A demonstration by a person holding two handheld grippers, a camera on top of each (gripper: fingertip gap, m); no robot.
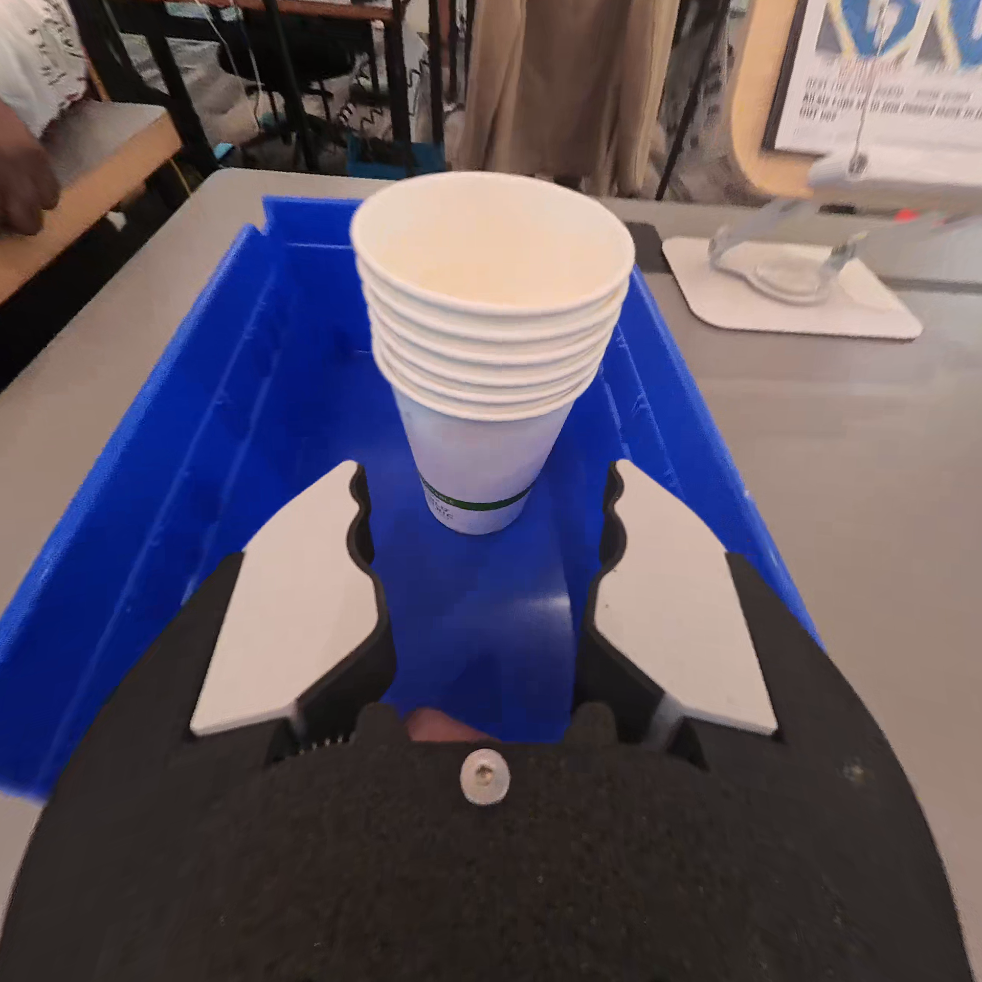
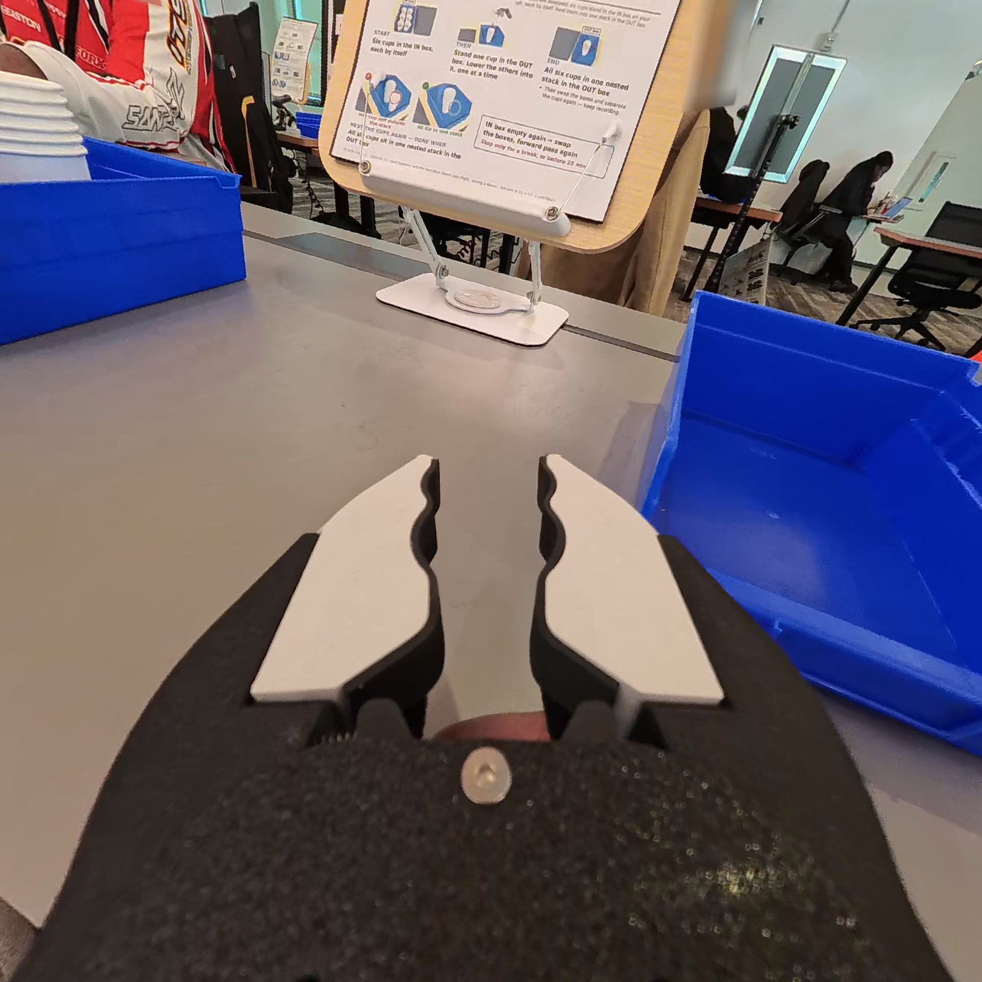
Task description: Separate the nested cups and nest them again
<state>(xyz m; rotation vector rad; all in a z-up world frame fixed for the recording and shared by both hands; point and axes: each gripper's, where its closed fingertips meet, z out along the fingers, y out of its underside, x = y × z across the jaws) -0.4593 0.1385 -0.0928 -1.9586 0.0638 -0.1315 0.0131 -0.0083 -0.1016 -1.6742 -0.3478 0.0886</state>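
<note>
A stack of several nested white paper cups (image 1: 486,340) stands upright in a blue bin (image 1: 212,451) in the left wrist view. My left gripper (image 1: 484,467) is open, its jaws wide apart just in front of the base of the stack, not touching it. In the right wrist view, my right gripper (image 2: 489,462) is open and empty, low over the grey table (image 2: 265,425). The cup stack's rims (image 2: 37,122) show at the far left above the same blue bin (image 2: 117,239). A second blue bin (image 2: 823,505), with nothing in it, lies to the right of the right gripper.
A white stand holding an instruction sheet (image 2: 478,223) sits at the table's far side; its base also shows in the left wrist view (image 1: 786,287). A person's hand (image 1: 21,175) is at the far left. People, desks and chairs lie beyond the table.
</note>
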